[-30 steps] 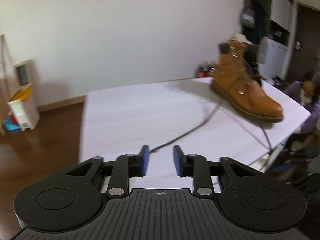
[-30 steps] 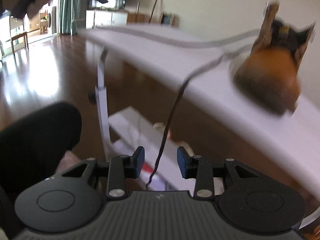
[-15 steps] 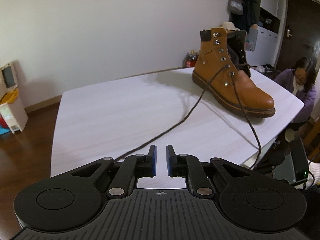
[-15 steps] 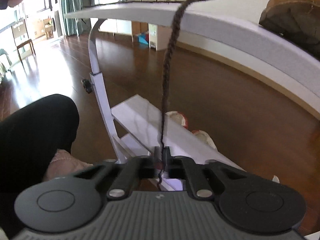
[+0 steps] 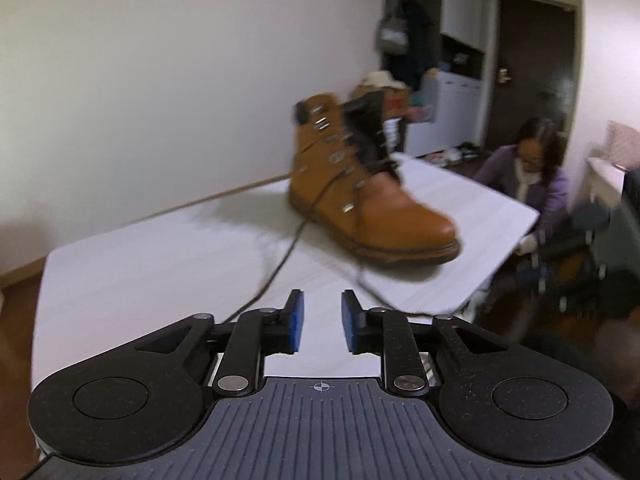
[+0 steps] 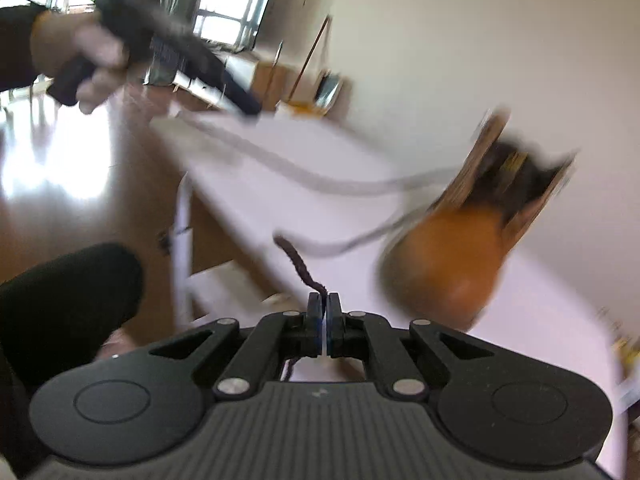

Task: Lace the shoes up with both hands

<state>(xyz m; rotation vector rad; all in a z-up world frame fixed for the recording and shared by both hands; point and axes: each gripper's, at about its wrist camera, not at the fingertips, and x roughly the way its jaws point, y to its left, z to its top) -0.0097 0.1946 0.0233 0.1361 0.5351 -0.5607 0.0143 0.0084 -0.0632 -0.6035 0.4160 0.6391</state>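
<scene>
A tan leather boot [image 5: 360, 196] stands upright on the white table [image 5: 160, 264], toe toward the right edge. Two dark lace ends run from its eyelets across the table toward me; the left lace [image 5: 280, 264] trails to the left of my left gripper [image 5: 322, 326], which is open and empty above the near table edge. My right gripper [image 6: 323, 312] is shut on the other dark lace end [image 6: 300, 264], in front of the blurred boot [image 6: 452, 256]. The left gripper shows blurred at the upper left of the right wrist view [image 6: 168, 52].
A person in a purple top [image 5: 532, 176] sits past the table's right edge. A white table leg [image 6: 182, 232] stands over a brown wood floor. A dark knee [image 6: 60, 304] is at the left of the right wrist view. Shelves and a door are behind the boot.
My left gripper has opened wider and moved closer to the boot. My right gripper, shut on the lace half a second ago, has risen from below the table edge to table height.
</scene>
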